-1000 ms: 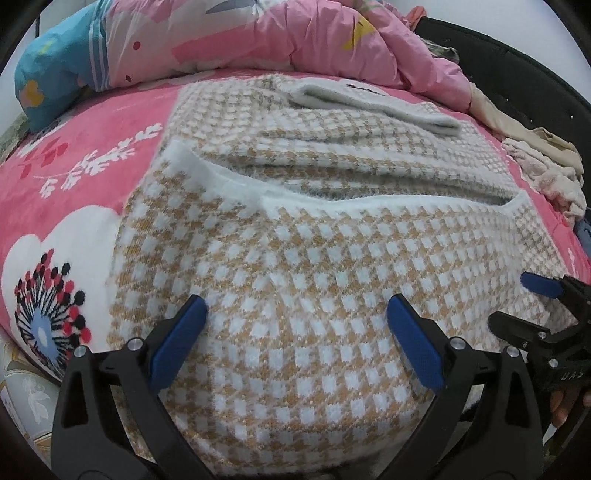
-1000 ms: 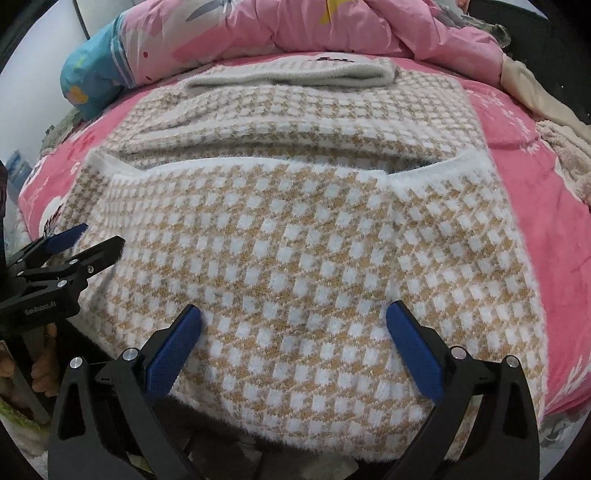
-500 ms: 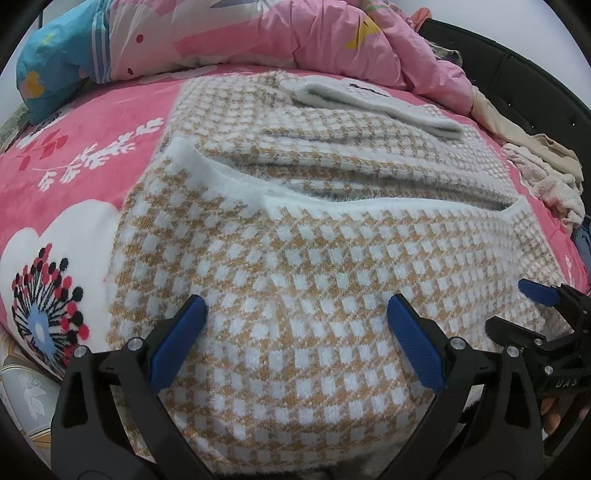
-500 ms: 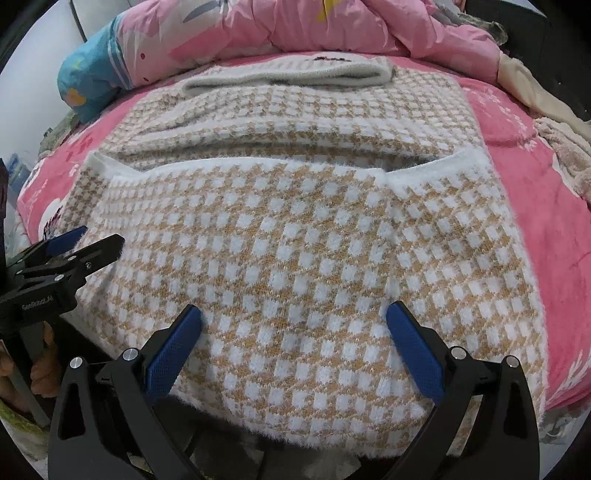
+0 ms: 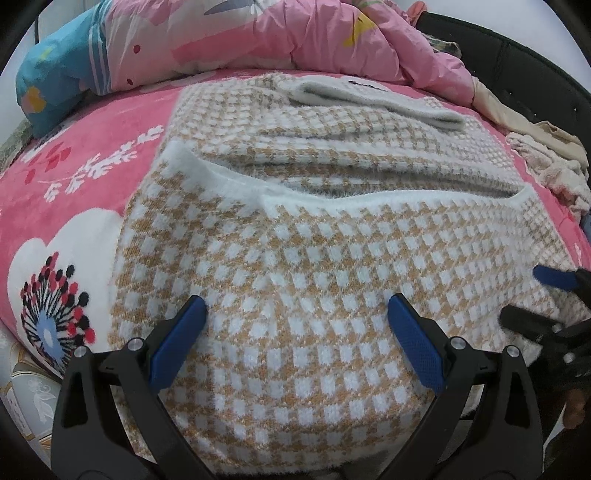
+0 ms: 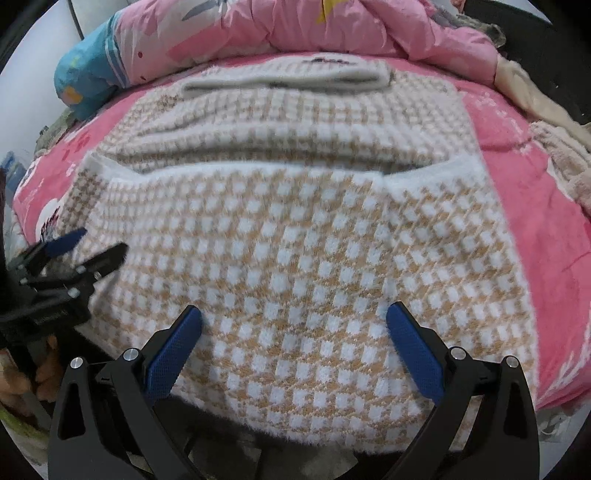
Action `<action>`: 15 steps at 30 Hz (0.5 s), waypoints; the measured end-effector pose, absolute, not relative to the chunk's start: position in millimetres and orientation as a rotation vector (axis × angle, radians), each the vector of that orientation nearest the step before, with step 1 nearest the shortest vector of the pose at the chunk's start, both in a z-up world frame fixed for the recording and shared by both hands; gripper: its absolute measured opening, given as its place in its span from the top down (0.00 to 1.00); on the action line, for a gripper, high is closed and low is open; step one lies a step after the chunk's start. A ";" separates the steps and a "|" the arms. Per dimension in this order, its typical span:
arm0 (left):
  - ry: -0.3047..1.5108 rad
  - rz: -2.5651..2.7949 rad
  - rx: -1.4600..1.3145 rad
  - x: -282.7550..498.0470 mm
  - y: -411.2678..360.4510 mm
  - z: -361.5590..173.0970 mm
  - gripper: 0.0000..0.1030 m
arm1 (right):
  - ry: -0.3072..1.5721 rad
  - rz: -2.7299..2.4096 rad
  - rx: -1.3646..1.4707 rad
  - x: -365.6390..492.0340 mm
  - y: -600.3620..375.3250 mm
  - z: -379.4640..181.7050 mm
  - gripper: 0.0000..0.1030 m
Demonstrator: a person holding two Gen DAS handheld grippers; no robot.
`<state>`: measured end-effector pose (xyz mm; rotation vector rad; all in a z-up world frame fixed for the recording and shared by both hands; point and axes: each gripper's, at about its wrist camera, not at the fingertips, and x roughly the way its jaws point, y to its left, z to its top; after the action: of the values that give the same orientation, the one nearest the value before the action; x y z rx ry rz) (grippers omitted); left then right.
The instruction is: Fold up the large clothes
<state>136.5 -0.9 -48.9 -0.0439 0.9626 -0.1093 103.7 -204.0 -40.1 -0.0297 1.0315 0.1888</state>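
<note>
Far left, left wrist view: pink floral bed sheet [image 5: 74, 177], white patch with a dark flower print at the near edge. Blue pillow [image 5: 55, 85] at the head end, pink quilt [image 5: 295, 33] bunched beside it along the back.

Centre: tan-and-white checked sweater [image 5: 303, 266] spread flat on the bed, lower part folded up over the body, fuzzy white hem [image 5: 369, 197] running across the middle. White collar [image 5: 369, 98] at the far end, near the quilt. Sweater position and fold unchanged against the frames of one second ago.

Left claw [image 5: 297, 317]: fingers wide apart, nothing between them, poised over the near part of the sweater; contact with the fabric not determinable. Slightly farther in over the sweater than one second ago.

Right claw [image 6: 293, 321]: fingers likewise wide apart, empty, over the near hem. Right wrist view blurred, unlike the earlier frames. Left claw [image 6: 88, 247] visible at the left edge of this view, at the sweater's side edge and a little higher in the frame than before; right claw [image 5: 532, 295] correspondingly at the right edge of the left wrist view.

Far right: beige and pale pink clothes [image 5: 546, 158] heaped at the bed's edge, apart from the sweater.
</note>
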 end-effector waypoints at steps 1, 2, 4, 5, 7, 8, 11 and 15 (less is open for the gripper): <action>0.957 -0.110 -0.046 136.0 0.1 -48.7 0.07 | 1.003 0.196 -0.033 100.9 -202.8 -37.0 0.06; 0.952 -0.111 -0.048 135.3 0.9 -48.4 0.08 | 0.994 0.199 -0.038 99.4 -201.5 -37.1 0.06; 0.939 -0.113 -0.052 133.9 3.0 -47.8 0.08 | 1.021 0.202 -0.071 101.2 -198.1 -47.9 0.06; 0.929 -0.105 -0.044 132.3 3.5 -46.9 0.08 | 1.028 0.202 -0.077 100.8 -197.6 -55.4 0.06; 0.897 -0.076 -0.010 127.0 2.9 -43.7 0.08 | 1.009 0.209 -0.063 96.3 -199.1 -57.6 0.06; 0.880 -0.067 0.003 123.5 3.0 -41.8 0.08 | 1.010 0.215 -0.058 96.0 -200.0 -57.7 0.06; 0.828 -0.074 0.000 113.1 8.5 -32.7 0.08 | 1.013 0.225 -0.054 96.0 -200.5 -58.4 0.06; 0.731 -0.048 0.043 93.5 22.2 -18.5 0.08 | 1.013 0.231 -0.055 99.9 -205.8 -57.4 0.06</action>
<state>93.5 22.2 -18.5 0.0435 0.7311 -0.0483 99.9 -205.8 -57.4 -0.0548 1.0131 0.2309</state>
